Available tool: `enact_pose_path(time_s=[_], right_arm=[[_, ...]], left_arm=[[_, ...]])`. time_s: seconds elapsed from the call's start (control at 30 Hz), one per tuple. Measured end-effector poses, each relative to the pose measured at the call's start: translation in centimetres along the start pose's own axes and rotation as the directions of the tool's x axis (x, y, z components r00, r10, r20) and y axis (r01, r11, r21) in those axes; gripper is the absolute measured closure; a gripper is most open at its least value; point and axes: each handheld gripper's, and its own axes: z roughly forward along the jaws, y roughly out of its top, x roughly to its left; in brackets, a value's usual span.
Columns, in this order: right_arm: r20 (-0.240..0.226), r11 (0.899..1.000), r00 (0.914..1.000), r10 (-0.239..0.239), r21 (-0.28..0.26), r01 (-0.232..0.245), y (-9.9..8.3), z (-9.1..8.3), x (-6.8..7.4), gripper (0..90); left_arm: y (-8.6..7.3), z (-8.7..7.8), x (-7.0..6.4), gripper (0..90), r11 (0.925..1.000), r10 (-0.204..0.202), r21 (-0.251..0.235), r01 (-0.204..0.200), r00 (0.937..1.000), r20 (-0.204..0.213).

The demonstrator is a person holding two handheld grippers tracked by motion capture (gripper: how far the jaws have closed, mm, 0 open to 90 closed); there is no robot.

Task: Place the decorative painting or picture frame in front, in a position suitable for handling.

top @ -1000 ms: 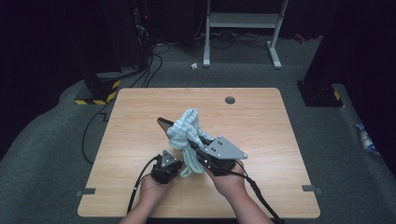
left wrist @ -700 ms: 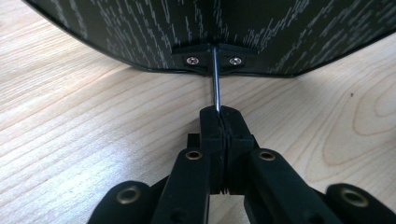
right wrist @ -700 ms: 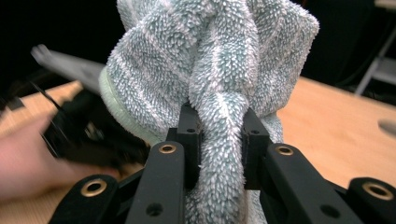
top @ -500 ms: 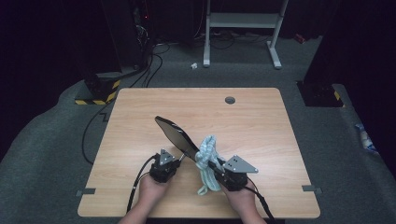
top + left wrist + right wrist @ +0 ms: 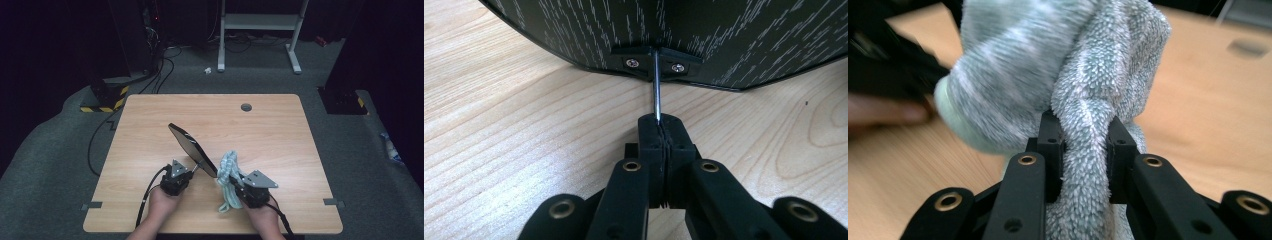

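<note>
You are at a wooden table [image 5: 280, 125] in a dark room, with a grey floor and cables far behind it.

On the left, your left gripper [image 5: 176, 176] has its jaws pressed tight together on the thin metal stem [image 5: 656, 90] of a dark oval mirror [image 5: 192, 149]. The mirror is tipped up off the table, leaning up and away to the far left.

Just to the right, your right gripper [image 5: 240, 182] squeezes a fluffy light-blue cloth [image 5: 228, 170]. Its jaws sit a little apart, with a thick fold of cloth between them. Part of the cloth hangs down near you and lies on the table.

The cloth is right beside the mirror's near edge. I cannot tell if they touch. It looks like you are in the middle of wiping, with more of the mirror probably left to rub.
</note>
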Motion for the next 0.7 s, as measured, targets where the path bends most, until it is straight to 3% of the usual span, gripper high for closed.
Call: enact_pose_path(time_s=[0.1, 0.17, 0.3, 0.4, 0.53, 0.7], right_arm=[[-0.001, 0.993, 1.0000, 0.001, -0.117, -0.001, 1.9, -3.0, 0.6, 74.8], [-0.012, 0.985, 0.9998, -0.017, -0.172, 0.015, 3.2, -4.0, 1.2, 74.7], [-0.045, 0.975, 0.9962, -0.075, -0.211, 0.064, 5.6, -3.8, 2.9, 74.5], [-0.033, 0.985, 0.9941, -0.103, -0.144, 0.098, 5.4, -1.7, 3.3, 74.5], [-0.032, 0.995, 0.9979, -0.056, -0.081, 0.054, 2.7, -0.2, 2.7, 74.5], [-0.011, 0.999, 0.9996, -0.027, 0.045, 0.027, -0.2, 2.0, 2.2, 74.5]], left_arm=[[0.0, 0.0, 0.0, 88.7, 1.0000, -0.007, 0.001, 0.007, 1.0000, -0.003], [0.1, 0.1, 0.0, 88.7, 1.0000, -0.009, -0.001, 0.009, 0.9999, -0.007], [0.1, 0.1, 0.0, 88.7, 0.9999, -0.010, 0.001, 0.010, 0.9999, -0.010], [0.1, 0.1, 0.0, 88.7, 1.0000, -0.009, -0.001, 0.009, 0.9999, -0.011], [0.1, 0.1, 0.2, 88.7, 0.9995, -0.033, 0.000, 0.033, 0.9995, 0.001], [0.1, 0.1, 0.1, 88.7, 0.9999, -0.016, 0.001, 0.016, 0.9998, -0.011]])
